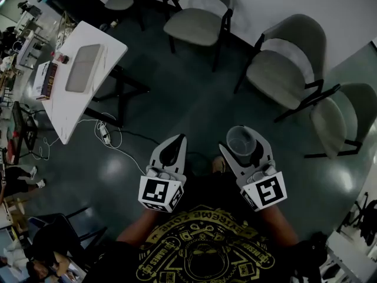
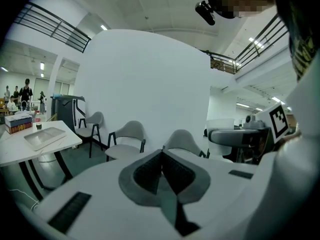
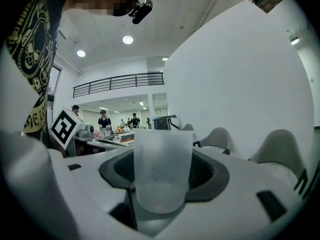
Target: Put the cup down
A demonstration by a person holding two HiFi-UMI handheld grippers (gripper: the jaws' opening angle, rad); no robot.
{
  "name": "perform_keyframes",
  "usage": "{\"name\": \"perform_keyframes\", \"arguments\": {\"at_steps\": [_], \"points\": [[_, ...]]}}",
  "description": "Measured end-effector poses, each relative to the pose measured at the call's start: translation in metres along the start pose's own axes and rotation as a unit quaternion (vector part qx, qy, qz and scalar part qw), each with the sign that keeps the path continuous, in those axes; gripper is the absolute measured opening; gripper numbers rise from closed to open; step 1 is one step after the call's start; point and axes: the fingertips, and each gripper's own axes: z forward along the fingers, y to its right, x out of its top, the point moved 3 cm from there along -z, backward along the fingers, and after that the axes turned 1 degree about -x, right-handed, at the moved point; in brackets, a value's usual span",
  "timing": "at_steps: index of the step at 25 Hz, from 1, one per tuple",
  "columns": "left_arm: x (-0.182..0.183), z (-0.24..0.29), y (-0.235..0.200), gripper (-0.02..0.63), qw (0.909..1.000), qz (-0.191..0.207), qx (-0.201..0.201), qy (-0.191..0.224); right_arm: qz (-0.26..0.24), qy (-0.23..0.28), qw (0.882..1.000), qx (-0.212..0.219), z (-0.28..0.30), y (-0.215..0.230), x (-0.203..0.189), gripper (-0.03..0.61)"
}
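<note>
A clear, frosted plastic cup (image 1: pixel 241 142) (image 3: pixel 163 169) stands upright between the jaws of my right gripper (image 1: pixel 244 149) (image 3: pixel 164 176), which is shut on it. The gripper carries it in the air above the dark floor, in front of the person's body. My left gripper (image 1: pixel 177 144) (image 2: pixel 161 176) hangs beside it to the left, its dark pads pressed together with nothing between them. In the left gripper view the right gripper shows at the right edge.
A white table (image 1: pixel 88 87) with a grey tray (image 1: pixel 84 68) and a box of books stands far left. Three grey chairs (image 1: pixel 200 22) (image 1: pixel 288 63) (image 1: pixel 339 119) line the wall ahead. Cables (image 1: pixel 109 137) lie on the floor near the table. People sit at the lower left.
</note>
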Motion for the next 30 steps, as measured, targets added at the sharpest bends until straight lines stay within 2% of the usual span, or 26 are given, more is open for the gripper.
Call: {"name": "perform_keyframes", "arguments": {"at_steps": [19,30], "points": [[0.023,-0.032,-0.119,0.009,0.9979,-0.034,0.049,0.026,-0.026,0.005,0.999,0.045,0.112,-0.069,0.036,0.265],[0.021,-0.067,-0.189,0.009,0.9971,-0.048,0.047,0.034,-0.039,0.003,0.998,0.046,0.168,-0.129,0.048,0.265]]}}
